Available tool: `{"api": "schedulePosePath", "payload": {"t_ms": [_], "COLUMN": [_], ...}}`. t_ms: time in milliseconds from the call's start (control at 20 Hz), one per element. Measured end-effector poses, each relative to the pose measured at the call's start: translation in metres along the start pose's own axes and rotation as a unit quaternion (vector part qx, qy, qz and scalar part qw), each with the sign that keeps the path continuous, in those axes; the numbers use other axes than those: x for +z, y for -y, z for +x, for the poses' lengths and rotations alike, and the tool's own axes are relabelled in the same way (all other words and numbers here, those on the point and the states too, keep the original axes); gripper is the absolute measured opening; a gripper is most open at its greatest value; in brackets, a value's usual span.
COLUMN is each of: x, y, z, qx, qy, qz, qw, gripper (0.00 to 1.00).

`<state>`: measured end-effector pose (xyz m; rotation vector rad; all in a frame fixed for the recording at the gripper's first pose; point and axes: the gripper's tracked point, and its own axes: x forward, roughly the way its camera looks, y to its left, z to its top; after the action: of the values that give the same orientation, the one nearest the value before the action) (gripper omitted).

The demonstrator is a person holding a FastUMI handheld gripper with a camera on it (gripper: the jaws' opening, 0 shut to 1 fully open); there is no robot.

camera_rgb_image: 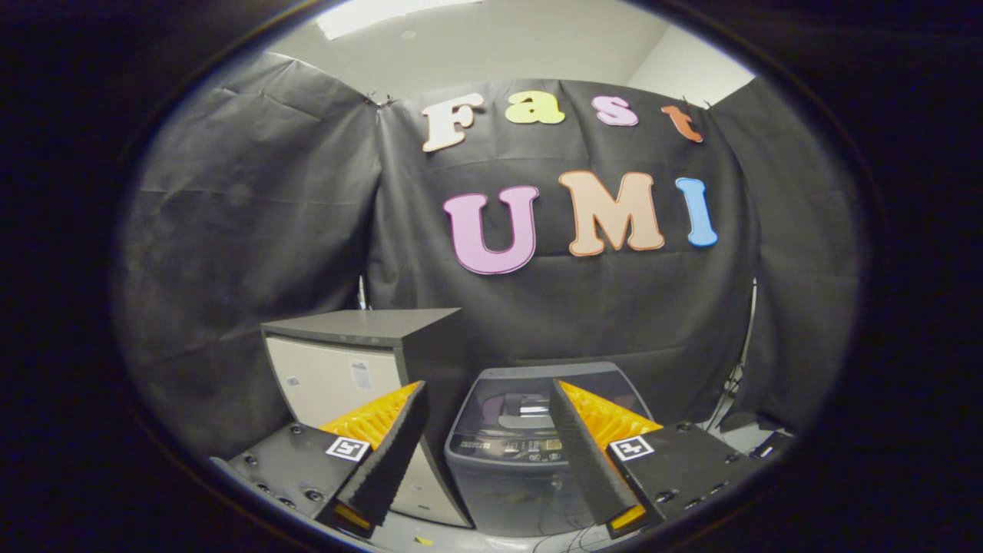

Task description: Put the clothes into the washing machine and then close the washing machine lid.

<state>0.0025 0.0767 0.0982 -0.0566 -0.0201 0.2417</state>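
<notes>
Gripper view
Gripper (485,395): fingers spread wide apart, released, nothing between the pads; raised above the floor and aimed at the booth's back wall.
Left finger (388,453): angled inward, its tip level with the cabinet's front corner.
Right finger (587,453): angled inward, its tip overlapping the right part of the washing machine lid.
Washing machine (511,476): small grey top-loader, standing on the floor just beyond the fingers, seen through the gap between them.
Lid (514,403): dark tinted transparent panel, lying flat and closed on the machine top; reflections show in it.
Control panel (507,449): strip along the front edge of the machine top, markings too small to make out.
Drum contents: cannot tell; the lid's tint and reflections hide the interior.
Cabinet (345,369): boxy unit with dark top and side and a light front door, closed, standing just beside the washing machine on its left.
Cables (729,384): hanging along the black cloth wall, to the right of the machine.
</notes>
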Motion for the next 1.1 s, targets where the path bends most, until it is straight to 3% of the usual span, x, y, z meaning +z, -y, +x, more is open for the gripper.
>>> {"api": "schedulePosePath", "payload": {"t_ms": [450,600,1100], "x": [-0.026,-0.018,-0.002], "y": [0.024,0.022,0.023], "z": [-0.041,-0.05,-0.055], "qx": [-0.007,0.006,0.001], "qy": [0.003,0.011,0.043], "qz": [0.009,0.028,0.007], "qw": [1.0,1.0,0.999], "gripper": [0.97,0.98,0.98]}}
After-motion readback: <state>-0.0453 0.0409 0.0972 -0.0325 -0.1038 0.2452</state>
